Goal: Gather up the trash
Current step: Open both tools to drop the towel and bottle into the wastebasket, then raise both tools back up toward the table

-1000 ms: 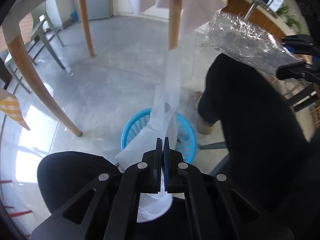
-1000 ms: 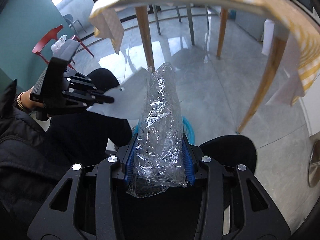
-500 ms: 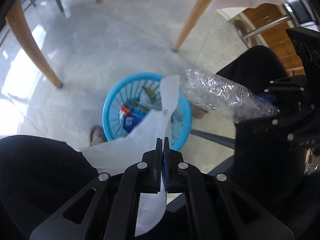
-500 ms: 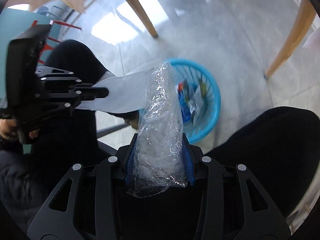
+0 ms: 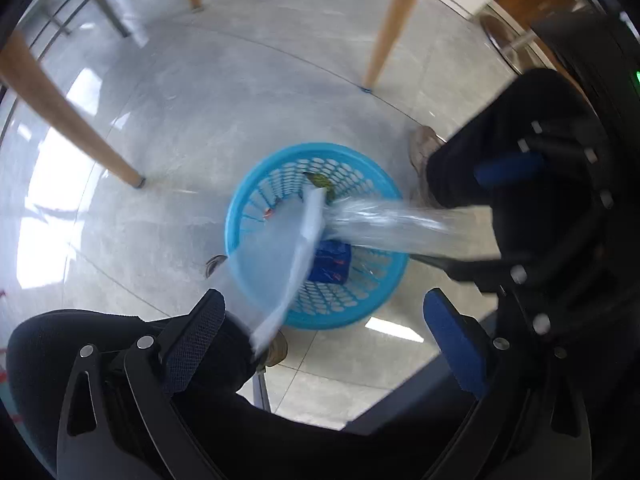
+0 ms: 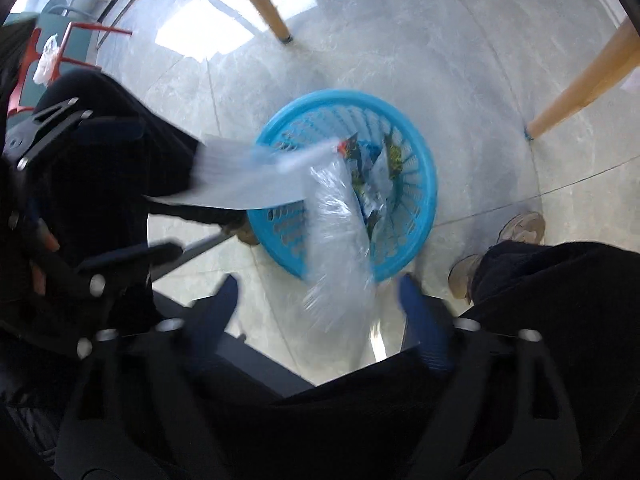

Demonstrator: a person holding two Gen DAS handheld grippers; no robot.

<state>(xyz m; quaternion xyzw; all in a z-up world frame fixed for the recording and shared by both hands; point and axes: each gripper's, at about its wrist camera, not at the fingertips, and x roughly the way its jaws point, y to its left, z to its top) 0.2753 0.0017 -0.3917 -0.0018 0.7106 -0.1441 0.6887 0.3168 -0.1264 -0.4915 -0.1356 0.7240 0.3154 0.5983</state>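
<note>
A blue plastic basket (image 5: 248, 200) stands on the floor with wrappers inside; it also shows in the right wrist view (image 6: 424, 184). My left gripper (image 5: 332, 312) is open above it, and a white paper sheet (image 5: 280, 264) falls blurred between its jaws toward the basket. My right gripper (image 6: 320, 300) is open too, and a clear crumpled plastic bag (image 6: 340, 232) drops from it over the basket rim. The bag shows in the left wrist view (image 5: 400, 224), and the paper in the right wrist view (image 6: 248, 176).
Wooden table legs (image 5: 68, 120) (image 5: 396, 20) (image 6: 260, 4) (image 6: 584, 84) stand around the basket on the grey tiled floor. The person's black-trousered legs and shoes (image 6: 520, 228) are close beside the basket. A red chair (image 6: 36, 64) stands at far left.
Both grippers have opened above the basket. The paper has left the left gripper and the plastic bag has left the right one; both are falling. Both cameras now look more steeply down.
</note>
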